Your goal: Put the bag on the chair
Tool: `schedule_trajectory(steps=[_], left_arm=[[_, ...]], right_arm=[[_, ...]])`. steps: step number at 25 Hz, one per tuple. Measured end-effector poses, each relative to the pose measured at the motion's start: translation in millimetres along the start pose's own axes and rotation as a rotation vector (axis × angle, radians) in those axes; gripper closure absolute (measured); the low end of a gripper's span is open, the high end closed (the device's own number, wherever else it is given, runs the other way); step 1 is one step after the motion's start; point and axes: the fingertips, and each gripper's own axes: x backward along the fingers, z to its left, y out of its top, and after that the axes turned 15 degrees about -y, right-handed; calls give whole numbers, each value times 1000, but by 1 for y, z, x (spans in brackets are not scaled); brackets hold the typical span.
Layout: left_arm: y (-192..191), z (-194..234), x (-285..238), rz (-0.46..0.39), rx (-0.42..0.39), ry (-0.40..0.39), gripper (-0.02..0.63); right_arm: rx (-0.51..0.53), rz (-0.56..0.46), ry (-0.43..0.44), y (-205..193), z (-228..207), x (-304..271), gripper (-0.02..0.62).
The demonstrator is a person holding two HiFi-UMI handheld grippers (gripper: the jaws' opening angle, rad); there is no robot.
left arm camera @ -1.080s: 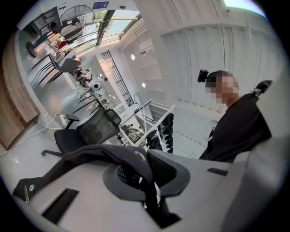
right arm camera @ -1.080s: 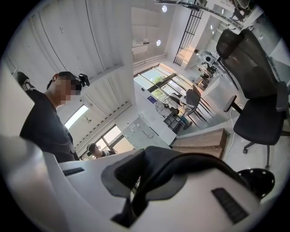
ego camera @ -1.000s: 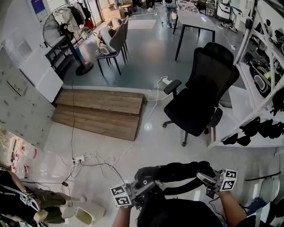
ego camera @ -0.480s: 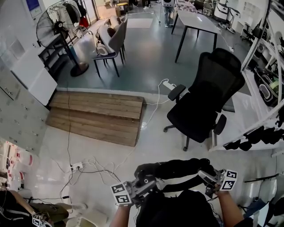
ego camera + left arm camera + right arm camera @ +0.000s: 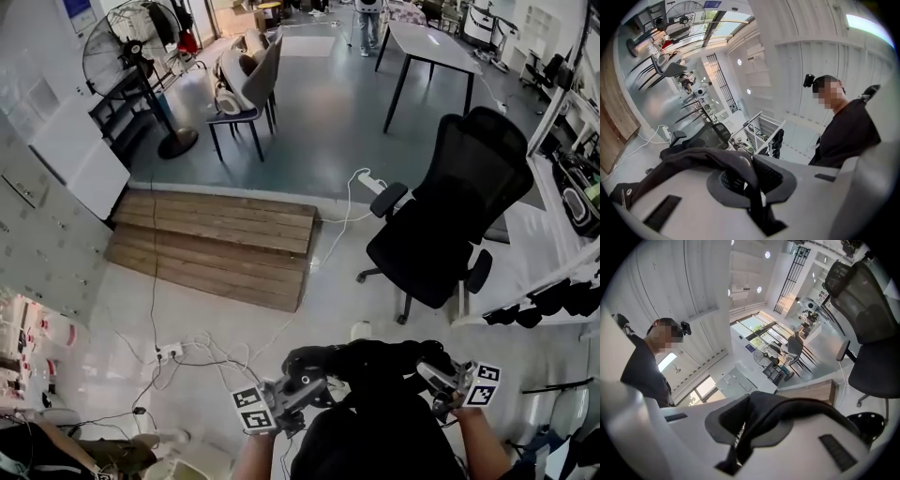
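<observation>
Pale floor (image 5: pixel 328 305) below; left tool (image 5: pixel 314 386) and right tool (image 5: pixel 427 375) each grip the bag (image 5: pixel 375 361), seemingly by straps.

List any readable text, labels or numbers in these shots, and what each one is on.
No text here can be read.
The blue poster at the top left of the head view: too small and blurred to read.
The left marker cube and the right marker cube: black-and-white square patterns, no letters or numbers.
The black bag: no print visible.
</observation>
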Motion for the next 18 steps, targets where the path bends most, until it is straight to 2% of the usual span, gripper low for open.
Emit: schedule_trajectory(steps=[8,12,18], left_arm=[[21,31,-5,21,3,35,575],[40,70,-17,19,32,52,575],[68,139,-51,74,72,59,575]], right_arm=[[-40,21,24,16,-27,-28,572],[-39,11,17,35,-54,-46,572],[-72,-1,-17,71,-105,-64,574]])
